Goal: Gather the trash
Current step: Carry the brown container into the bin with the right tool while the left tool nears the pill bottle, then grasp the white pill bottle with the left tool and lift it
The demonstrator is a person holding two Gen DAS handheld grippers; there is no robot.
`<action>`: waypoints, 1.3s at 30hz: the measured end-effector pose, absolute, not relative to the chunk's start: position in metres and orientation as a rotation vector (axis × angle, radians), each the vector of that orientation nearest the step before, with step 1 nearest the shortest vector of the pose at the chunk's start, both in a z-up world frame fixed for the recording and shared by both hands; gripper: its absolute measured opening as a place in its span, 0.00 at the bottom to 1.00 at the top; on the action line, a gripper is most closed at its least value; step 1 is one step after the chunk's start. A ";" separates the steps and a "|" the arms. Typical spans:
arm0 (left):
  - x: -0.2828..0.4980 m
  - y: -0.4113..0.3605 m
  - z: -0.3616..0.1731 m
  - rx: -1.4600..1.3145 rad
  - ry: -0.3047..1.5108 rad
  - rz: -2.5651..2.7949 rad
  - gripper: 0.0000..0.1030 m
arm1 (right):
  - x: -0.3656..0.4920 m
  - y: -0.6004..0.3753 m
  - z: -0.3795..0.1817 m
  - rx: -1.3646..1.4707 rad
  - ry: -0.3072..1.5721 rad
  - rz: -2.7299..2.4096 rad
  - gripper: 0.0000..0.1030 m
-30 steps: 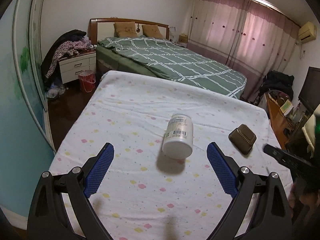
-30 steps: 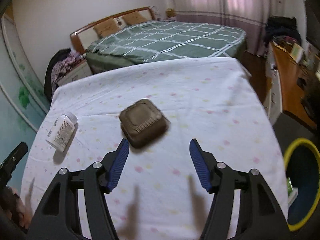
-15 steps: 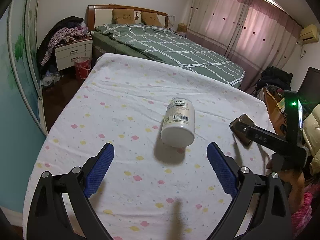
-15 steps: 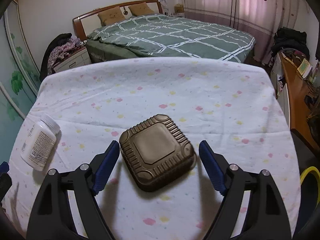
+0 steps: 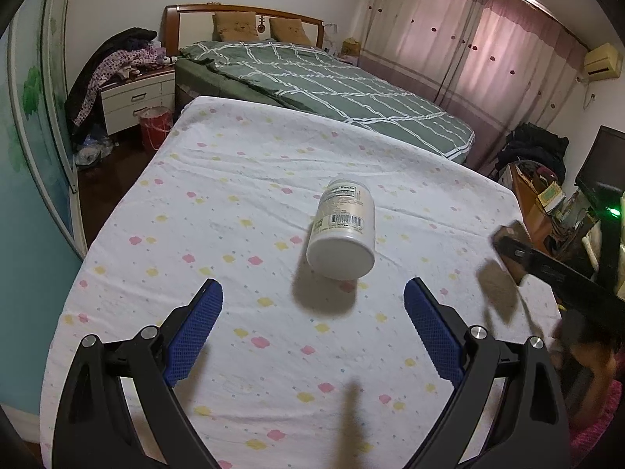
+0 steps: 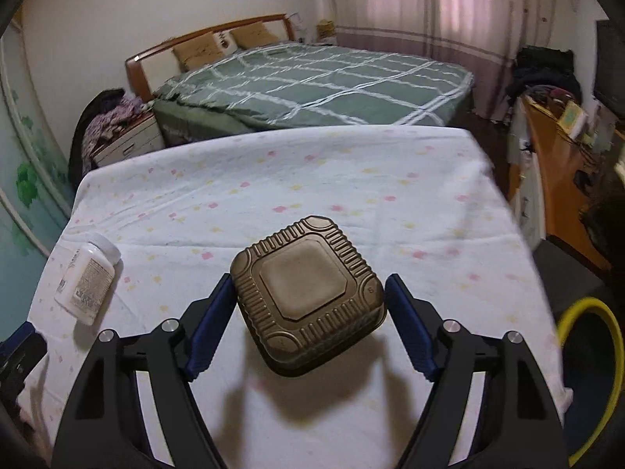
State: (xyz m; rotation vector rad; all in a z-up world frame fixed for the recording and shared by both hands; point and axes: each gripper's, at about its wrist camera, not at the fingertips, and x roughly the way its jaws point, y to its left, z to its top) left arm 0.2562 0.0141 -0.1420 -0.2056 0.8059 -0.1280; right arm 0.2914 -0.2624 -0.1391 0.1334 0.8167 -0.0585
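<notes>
A white pill bottle (image 5: 343, 230) lies on its side on the flowered tablecloth (image 5: 234, 195), just beyond the tips of my left gripper (image 5: 312, 285), which is open and holds nothing. The same bottle (image 6: 88, 277) shows at the left of the right wrist view. A brown ribbed square box (image 6: 304, 293) sits between the blue pads of my right gripper (image 6: 309, 279). Its jaws are closing, and the pads meet both sides of the box. In the left wrist view the box (image 5: 511, 234) appears blurred at the right, with the right gripper's black arm over it.
A yellow-rimmed bin (image 6: 586, 300) stands on the floor right of the table. Beyond the table's far edge is a bed with a green quilt (image 5: 312, 86). A red bucket (image 5: 156, 125) and a nightstand (image 5: 133, 97) stand at the far left. A cluttered wooden desk (image 6: 562, 203) is on the right.
My right gripper moved forward until the brown box lay between its fingers, then closed in on the box. The left gripper stayed open behind the bottle.
</notes>
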 end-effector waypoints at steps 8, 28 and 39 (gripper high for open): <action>0.255 0.006 -0.143 -0.177 0.809 -0.143 0.90 | 0.219 -0.344 -0.127 0.272 0.747 -0.274 0.72; 0.266 -0.020 -0.139 -0.116 0.892 -0.204 0.90 | 0.133 -0.464 -0.164 0.499 0.718 -0.671 0.85; 0.307 -0.024 -0.140 -0.072 0.931 -0.187 0.90 | 0.130 -0.466 -0.168 0.526 0.712 -0.643 0.85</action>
